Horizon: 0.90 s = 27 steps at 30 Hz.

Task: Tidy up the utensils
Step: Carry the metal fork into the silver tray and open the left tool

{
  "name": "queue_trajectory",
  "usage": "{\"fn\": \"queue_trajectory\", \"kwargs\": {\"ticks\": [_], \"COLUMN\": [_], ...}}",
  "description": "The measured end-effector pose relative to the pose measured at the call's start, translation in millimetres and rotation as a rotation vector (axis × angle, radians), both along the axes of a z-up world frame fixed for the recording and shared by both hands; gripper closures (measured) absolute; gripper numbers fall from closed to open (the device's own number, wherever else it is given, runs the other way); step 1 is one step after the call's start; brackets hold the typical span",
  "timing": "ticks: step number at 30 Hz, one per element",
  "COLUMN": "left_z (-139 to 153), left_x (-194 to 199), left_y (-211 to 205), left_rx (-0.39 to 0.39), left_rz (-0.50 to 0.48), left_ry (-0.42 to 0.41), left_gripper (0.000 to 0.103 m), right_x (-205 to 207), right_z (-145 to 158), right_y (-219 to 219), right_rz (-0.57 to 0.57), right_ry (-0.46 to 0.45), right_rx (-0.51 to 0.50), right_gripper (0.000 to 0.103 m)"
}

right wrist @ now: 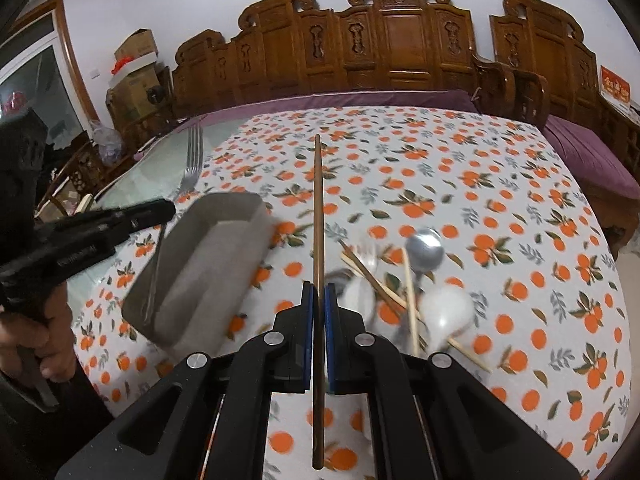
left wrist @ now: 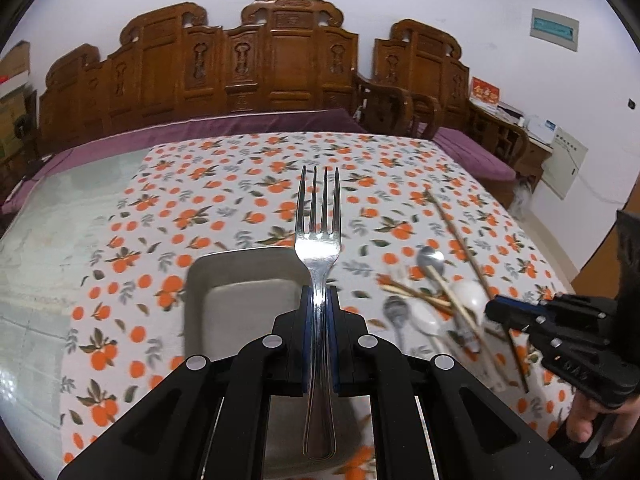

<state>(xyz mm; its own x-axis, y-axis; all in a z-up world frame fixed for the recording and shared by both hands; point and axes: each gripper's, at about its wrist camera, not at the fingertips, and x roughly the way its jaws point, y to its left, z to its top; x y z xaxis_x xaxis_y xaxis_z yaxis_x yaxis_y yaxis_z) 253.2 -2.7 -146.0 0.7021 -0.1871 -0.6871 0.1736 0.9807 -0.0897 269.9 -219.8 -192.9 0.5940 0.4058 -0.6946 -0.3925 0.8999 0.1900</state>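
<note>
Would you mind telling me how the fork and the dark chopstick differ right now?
The fork is shiny metal with four tines; the chopstick is a plain dark brown stick. The fork sits in the left gripper, the chopstick in the right gripper. The fork is over the tray; the chopstick is beside it. Both are clamped between shut blue pads, pointing forward.

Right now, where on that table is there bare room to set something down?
The far half of the flowered cloth, toward the carved bench, is bare, as is the glass strip left of the cloth. The metal tray looks empty too. It is crowded right of the tray, where spoons and chopsticks lie heaped.
</note>
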Motion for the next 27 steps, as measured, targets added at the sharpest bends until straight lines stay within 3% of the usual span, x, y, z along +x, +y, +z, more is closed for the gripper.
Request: {"fn": "queue_trajectory", "kwargs": {"ticks": [16, 21, 27], "left_z": [-73, -79, -58], "left_x": [28, 31, 22], "left_y": [50, 53, 60], "left_rx": [0.037, 0.036, 0.021], "left_rz": [0.074, 0.078, 0.092], "left_ry": [0.199, 0.227, 0.166], "left_gripper": [0.097, 0.097, 0.097], "right_x": [20, 19, 17], "right_z": [11, 5, 1], "right_y": [83, 96, 106], "right_rz": [0.071, 0.083, 0.093], "right_ry": [-0.008, 0.012, 0.022], "right_rx": [0.054, 0.050, 0.053], "right_gripper": [0.097, 0.097, 0.097]}}
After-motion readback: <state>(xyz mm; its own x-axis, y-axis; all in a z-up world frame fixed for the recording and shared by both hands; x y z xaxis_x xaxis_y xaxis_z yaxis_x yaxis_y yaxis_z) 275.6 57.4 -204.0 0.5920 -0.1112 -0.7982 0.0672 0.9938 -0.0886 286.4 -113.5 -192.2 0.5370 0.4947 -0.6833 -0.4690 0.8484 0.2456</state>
